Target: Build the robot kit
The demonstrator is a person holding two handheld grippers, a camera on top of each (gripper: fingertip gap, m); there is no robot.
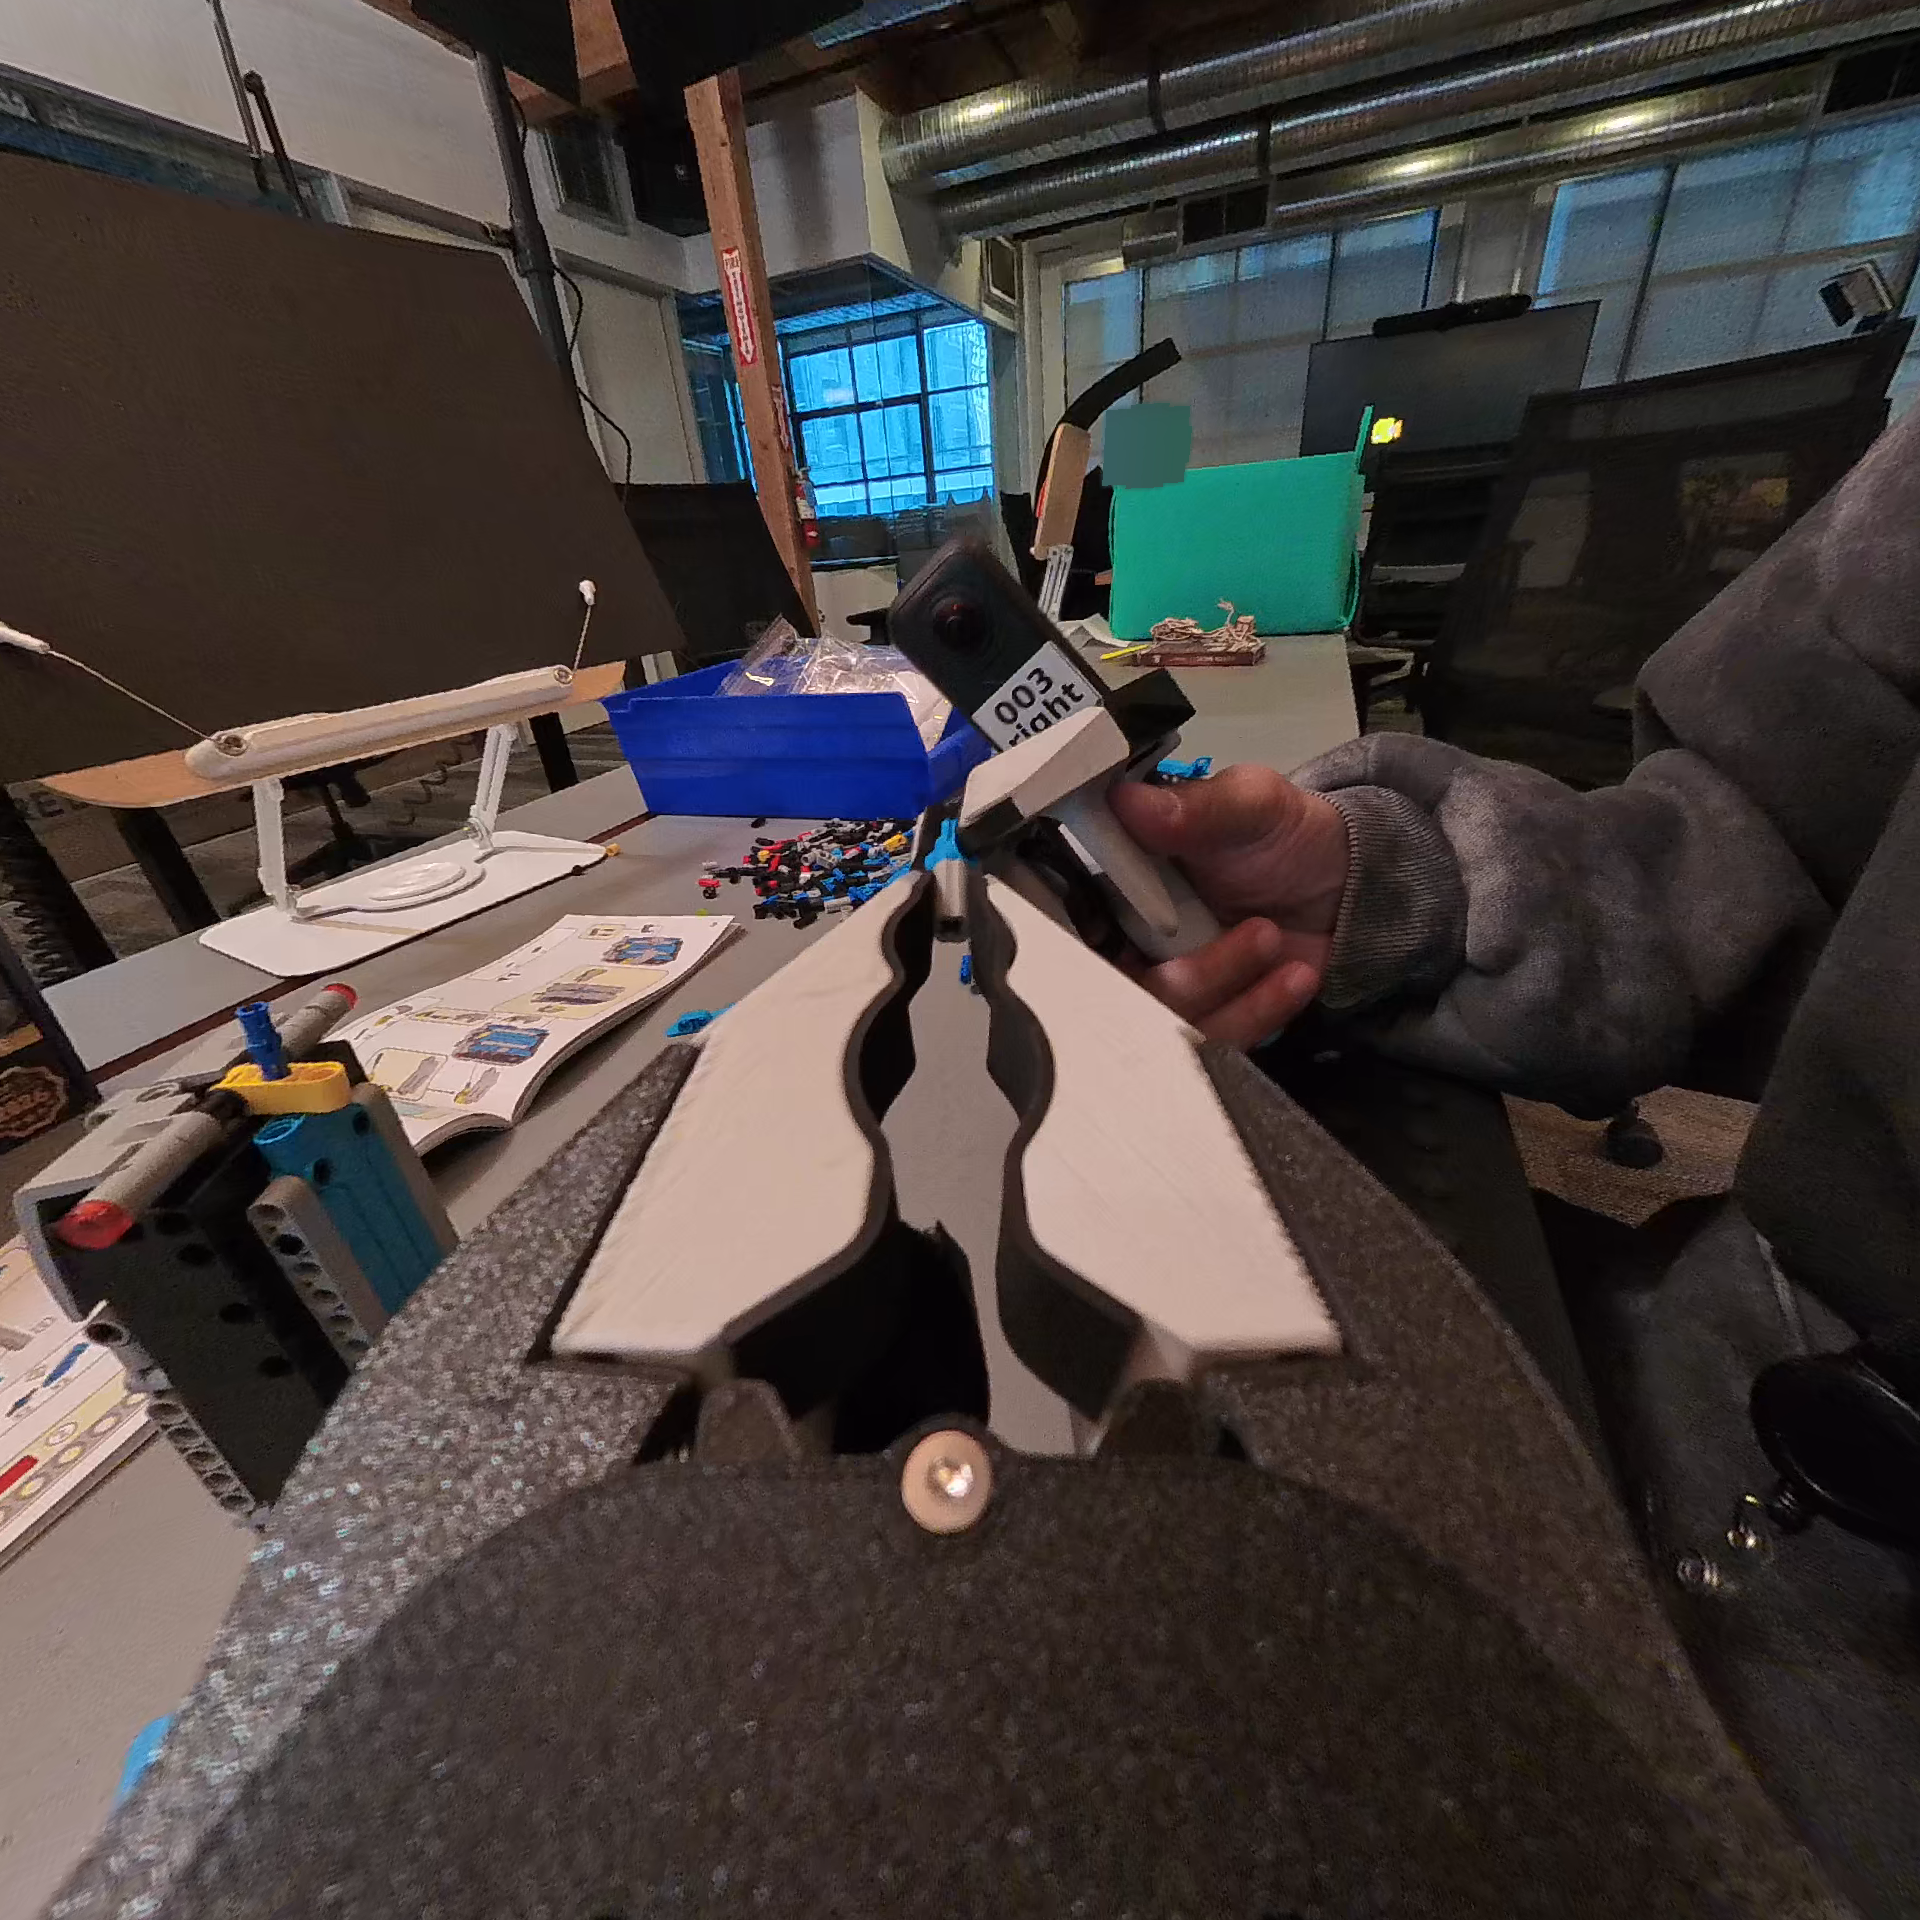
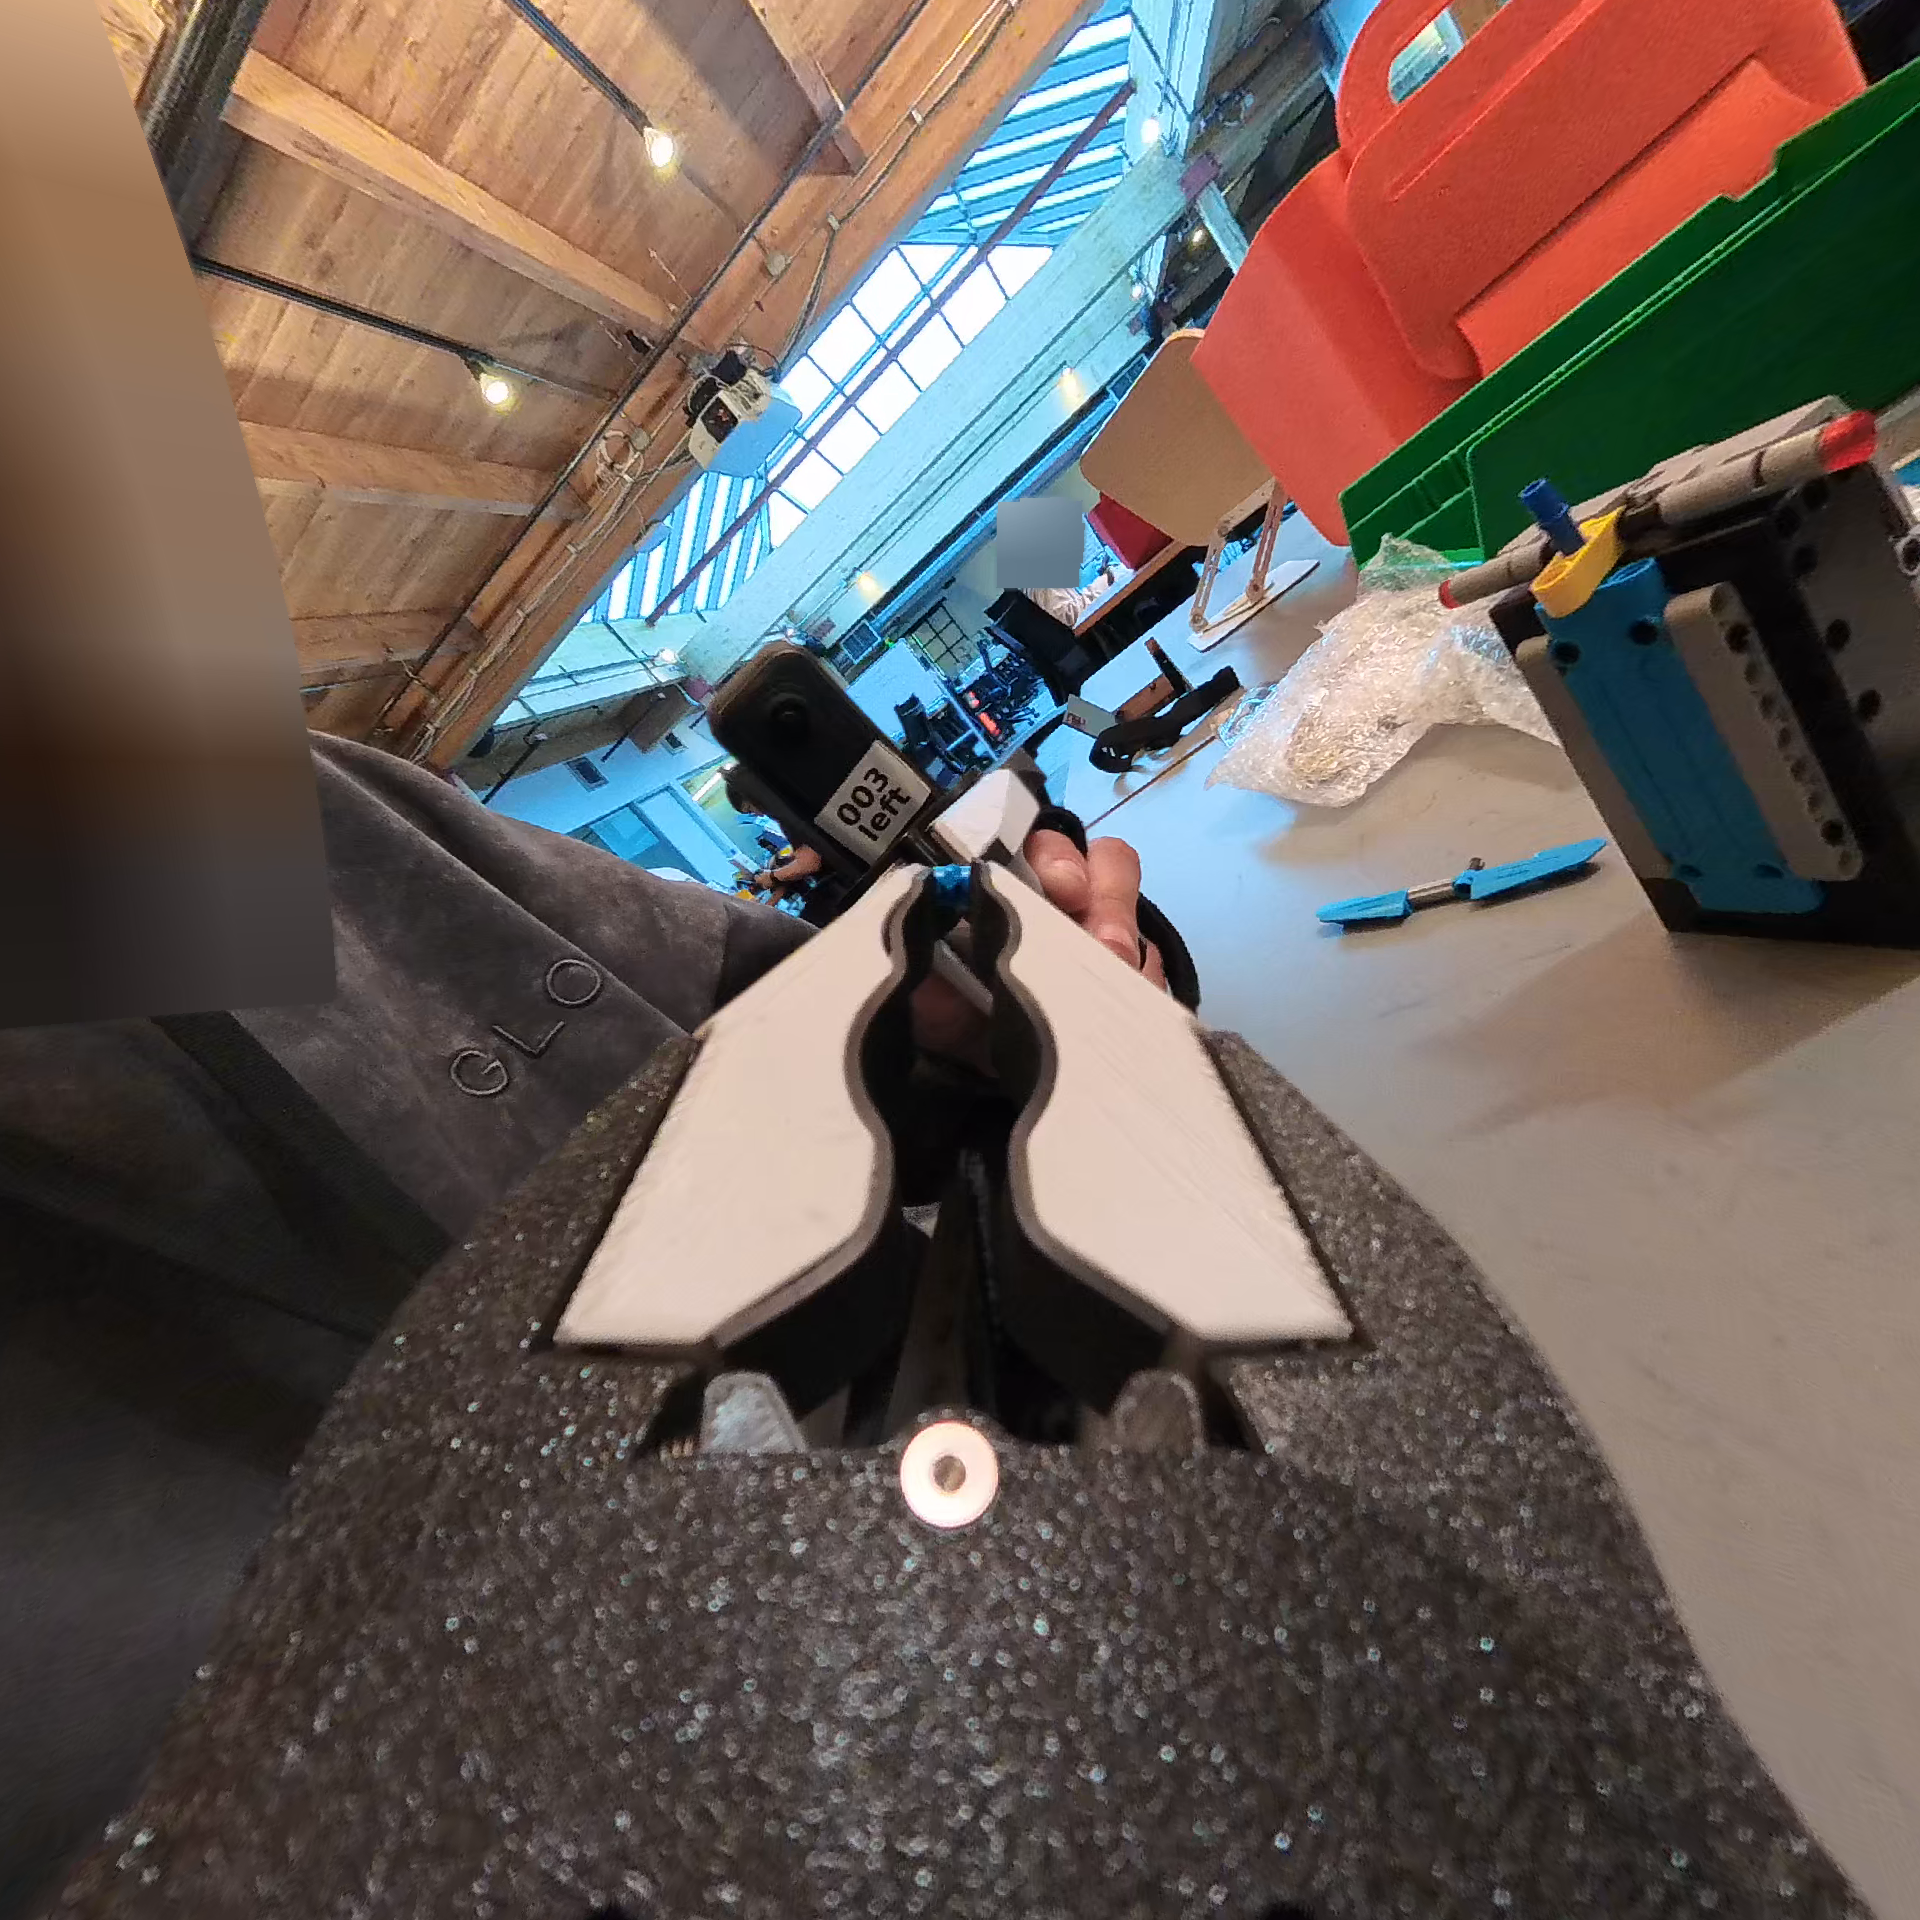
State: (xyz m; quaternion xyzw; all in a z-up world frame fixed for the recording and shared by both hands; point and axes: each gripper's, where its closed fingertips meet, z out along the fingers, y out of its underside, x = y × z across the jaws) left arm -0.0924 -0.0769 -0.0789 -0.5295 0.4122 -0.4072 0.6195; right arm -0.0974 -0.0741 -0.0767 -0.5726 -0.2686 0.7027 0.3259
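The left gripper [image 1: 948, 902] is raised above the grey table [image 1: 644, 831]. Its jaws are drawn nearly together on a small grey piece [image 1: 951, 914] at the very tips. Just beyond, touching that piece, is a small blue piece [image 1: 940, 847]; whether the two are joined cannot be told. The right gripper [image 2: 951, 896] meets it tip to tip, its jaws closed on the same blue piece [image 2: 950, 883], which shows as a bright blue nub with a dark hole. Each gripper is held by a hand [image 1: 1236, 873] in a grey sleeve [image 1: 1558, 904].

On the table stands a model [image 1: 239, 1205] of black, blue and grey beams, topped by a yellow link, a blue peg and grey rods with red ends. Beside it lies an open booklet [image 1: 540, 997] of coloured step pictures. Farther back are a heap of parts [image 1: 821, 862] and a blue bin [image 1: 769, 748]. In the right wrist view a blue-tipped rod [image 2: 1455, 883] lies near the model, with a clear bag [image 2: 1382, 686] and a green bin [image 2: 1662, 343] behind.

Each gripper's camera [image 1: 961, 623] bears a white label with black print. The person's grey top [image 2: 499, 997] has raised letters on the chest.
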